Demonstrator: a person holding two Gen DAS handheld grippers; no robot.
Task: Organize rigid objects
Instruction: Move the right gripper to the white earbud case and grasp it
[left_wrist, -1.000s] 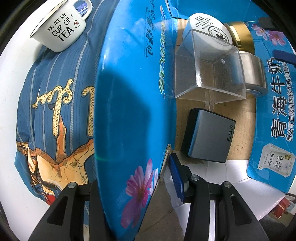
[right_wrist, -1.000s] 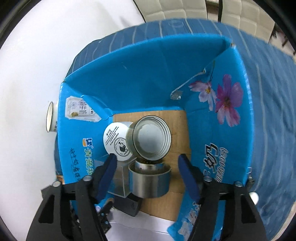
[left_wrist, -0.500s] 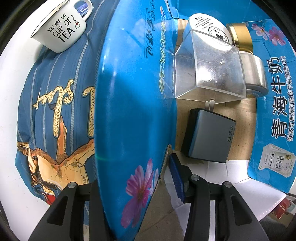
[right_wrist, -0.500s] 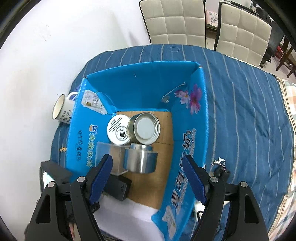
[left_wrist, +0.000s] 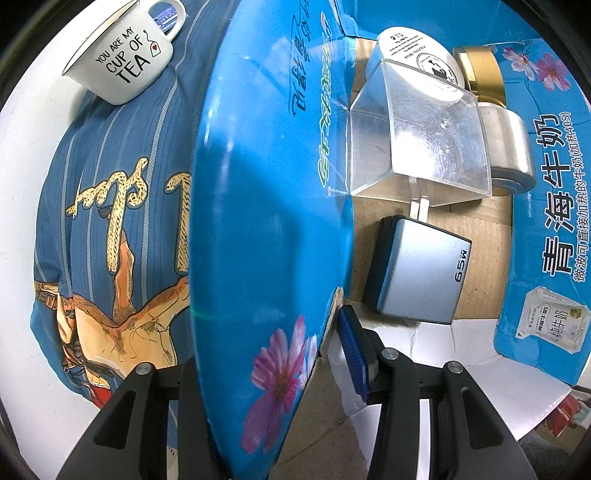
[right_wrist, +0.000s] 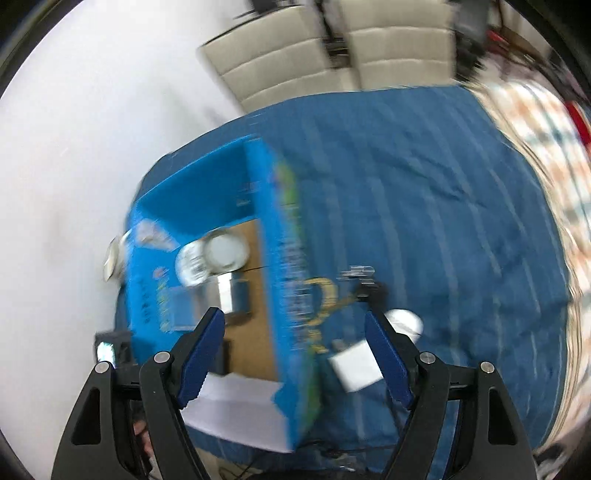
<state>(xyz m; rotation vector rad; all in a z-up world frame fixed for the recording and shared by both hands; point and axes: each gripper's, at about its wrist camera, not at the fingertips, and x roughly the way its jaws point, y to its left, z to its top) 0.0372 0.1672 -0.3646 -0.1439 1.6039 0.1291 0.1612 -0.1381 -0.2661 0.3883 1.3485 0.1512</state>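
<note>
The left gripper (left_wrist: 273, 373) is pinching the near side wall of the blue milk carton box (left_wrist: 266, 206), one finger outside and the blue-padded one inside, the cardboard clamped between the jaws. The right gripper (right_wrist: 295, 354) is hanging high above the surface with its jaws spread wide and nothing between them; its view is smeared by motion blur.

Inside the box, on the brown cardboard floor, a grey 65W charger (left_wrist: 417, 269) is lying flat nearest the camera with its prongs pointing at a clear plastic box (left_wrist: 417, 140). Beyond that, a white round tin (left_wrist: 417, 51), a gold lid (left_wrist: 482, 72) and a silver tin (left_wrist: 508, 147) on its side are crowding the far end, touching or nearly so.

Outside the box, a white enamel mug (left_wrist: 122, 59) reading "YOU ARE MY CUP OF TEA" is lying tipped on the blue striped cloth (left_wrist: 110, 206) just past the left wall. In the right wrist view a small white block (right_wrist: 356, 365) and a dark keyring-like item (right_wrist: 365, 284) are resting on the cloth right of the box; the blur makes them hard to name.

The mug looks stiff and light, with slick enamel likely to slip under a pinch across the belly; its rim or handle seems the surer hold. The box wall is thin and will probably flex.
</note>
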